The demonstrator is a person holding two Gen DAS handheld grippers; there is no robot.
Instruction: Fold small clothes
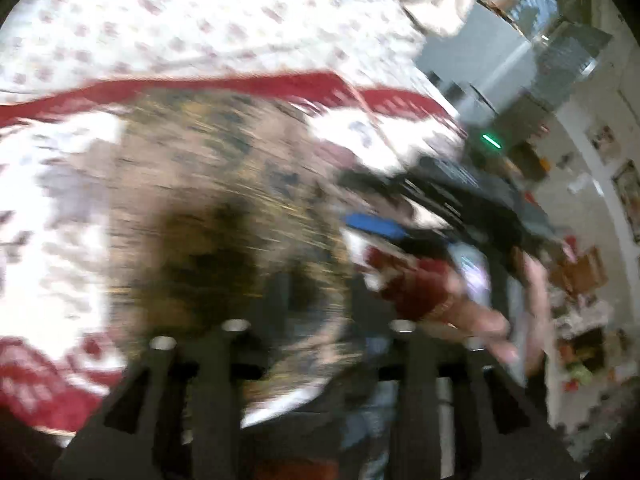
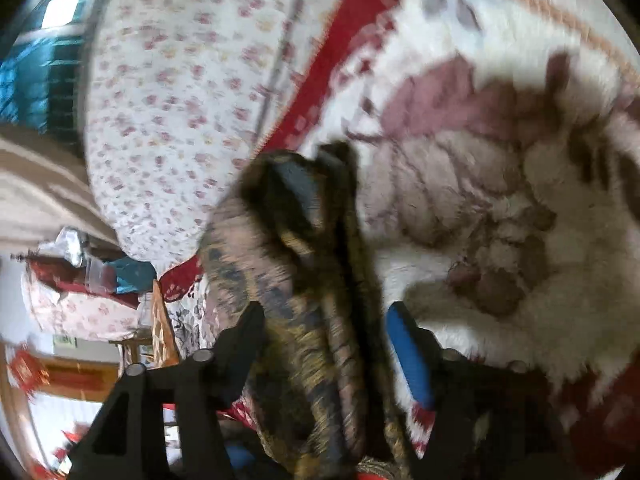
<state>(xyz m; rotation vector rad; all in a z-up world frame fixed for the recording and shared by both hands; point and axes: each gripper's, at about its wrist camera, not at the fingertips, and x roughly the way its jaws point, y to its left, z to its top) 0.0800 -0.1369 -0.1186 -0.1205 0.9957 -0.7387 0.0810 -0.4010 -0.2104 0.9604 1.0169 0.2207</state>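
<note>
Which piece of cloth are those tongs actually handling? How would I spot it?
Look at the bed with its white blanket edged in red. In front hangs the brown-and-gold garment, running between the right gripper fingers. It is the only dark, mottled fabric; everything nearby is pale or floral.

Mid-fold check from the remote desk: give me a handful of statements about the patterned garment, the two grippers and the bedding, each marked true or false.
1. The brown-and-gold patterned garment hangs bunched between the fingers of the right gripper. True.
2. The bedding under it is plain blue. False: it is a white blanket with a red border, with a pink-flowered white quilt beside it.
3. The right gripper has a blue finger pad. True.
4. The left wrist view is sharp. False: it is heavily motion-blurred.
5. The left gripper holds a folded white towel. False: the patterned garment fills its view; its grip cannot be judged.
</note>
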